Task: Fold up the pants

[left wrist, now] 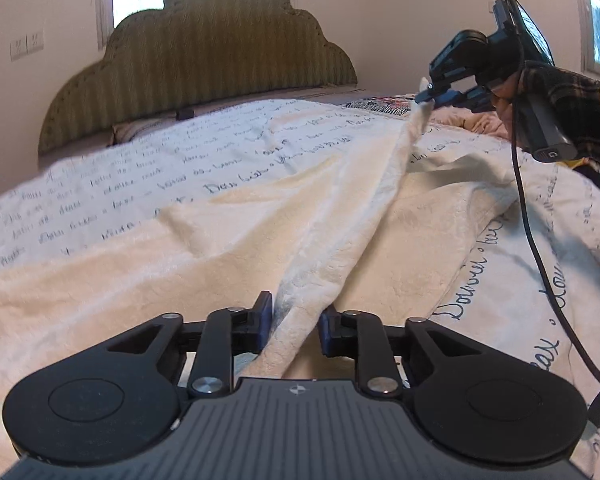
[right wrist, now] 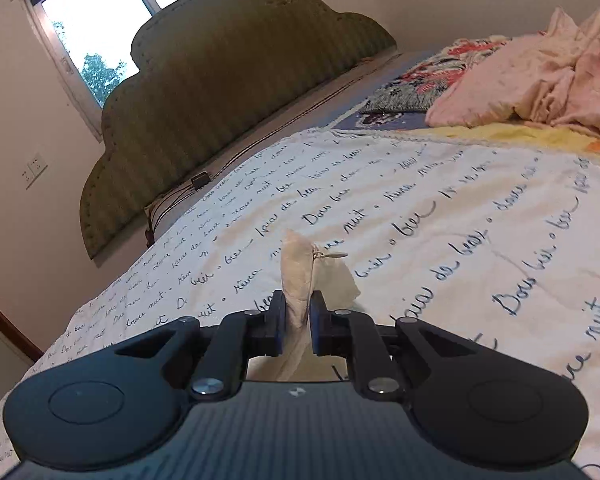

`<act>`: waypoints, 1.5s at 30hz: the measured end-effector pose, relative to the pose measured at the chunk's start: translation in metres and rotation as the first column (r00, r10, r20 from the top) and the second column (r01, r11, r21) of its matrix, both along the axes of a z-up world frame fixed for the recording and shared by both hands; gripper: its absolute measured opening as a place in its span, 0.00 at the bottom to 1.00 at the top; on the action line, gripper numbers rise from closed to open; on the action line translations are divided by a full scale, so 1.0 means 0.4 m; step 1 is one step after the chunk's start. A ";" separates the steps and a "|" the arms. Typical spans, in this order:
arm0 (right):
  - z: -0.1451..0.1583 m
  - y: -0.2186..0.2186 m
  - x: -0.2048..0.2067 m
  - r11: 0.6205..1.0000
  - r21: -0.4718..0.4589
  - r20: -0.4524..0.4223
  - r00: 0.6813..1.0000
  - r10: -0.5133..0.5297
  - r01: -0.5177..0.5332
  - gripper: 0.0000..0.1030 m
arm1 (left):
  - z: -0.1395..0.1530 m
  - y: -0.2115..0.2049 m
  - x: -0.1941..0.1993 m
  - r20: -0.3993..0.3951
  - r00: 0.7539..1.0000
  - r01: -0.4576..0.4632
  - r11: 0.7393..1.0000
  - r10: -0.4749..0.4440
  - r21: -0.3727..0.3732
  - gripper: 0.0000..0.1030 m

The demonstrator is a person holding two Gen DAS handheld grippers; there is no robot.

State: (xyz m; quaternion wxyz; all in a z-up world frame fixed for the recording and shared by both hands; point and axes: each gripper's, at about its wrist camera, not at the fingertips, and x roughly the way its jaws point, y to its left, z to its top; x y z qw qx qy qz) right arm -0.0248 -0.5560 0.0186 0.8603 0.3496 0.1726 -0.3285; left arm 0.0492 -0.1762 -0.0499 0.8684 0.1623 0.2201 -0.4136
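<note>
Cream fleece pants (left wrist: 284, 216) lie spread on the bed, with one edge lifted into a taut ridge between my two grippers. My left gripper (left wrist: 294, 314) is shut on the near end of that ridge. My right gripper (left wrist: 428, 94) shows at the upper right of the left wrist view, raised above the bed and shut on the far end. In the right wrist view my right gripper (right wrist: 298, 316) pinches a cream corner of the pants (right wrist: 298, 264) with a small metal zipper pull beside it.
The bed is covered by a white blanket with dark script (right wrist: 440, 216). A green scalloped headboard (left wrist: 204, 48) stands at the far end. A pile of pink and floral bedding (right wrist: 540, 80) lies at the right. A black cable (left wrist: 532, 232) hangs from the right gripper.
</note>
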 end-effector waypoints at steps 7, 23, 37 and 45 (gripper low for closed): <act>-0.135 -0.072 -0.094 0.964 0.261 0.105 0.992 -0.074 0.044 0.15 | -0.007 -0.034 -0.024 0.083 0.996 0.013 0.997 -0.020 0.082 0.18; -0.089 -0.087 -0.051 0.983 0.177 0.130 0.991 0.017 -0.040 0.11 | 0.017 -0.044 -0.032 0.100 0.995 -0.031 0.996 0.023 0.082 0.15; -0.094 -0.025 -0.291 0.987 0.160 0.142 0.989 -0.044 0.021 0.11 | 0.053 0.002 -0.085 0.069 0.995 0.068 0.996 -0.073 0.062 0.15; -0.096 0.020 -0.371 0.991 0.134 0.140 0.989 -0.045 0.026 0.11 | 0.072 0.039 -0.104 0.044 0.992 0.117 0.991 -0.120 0.061 0.15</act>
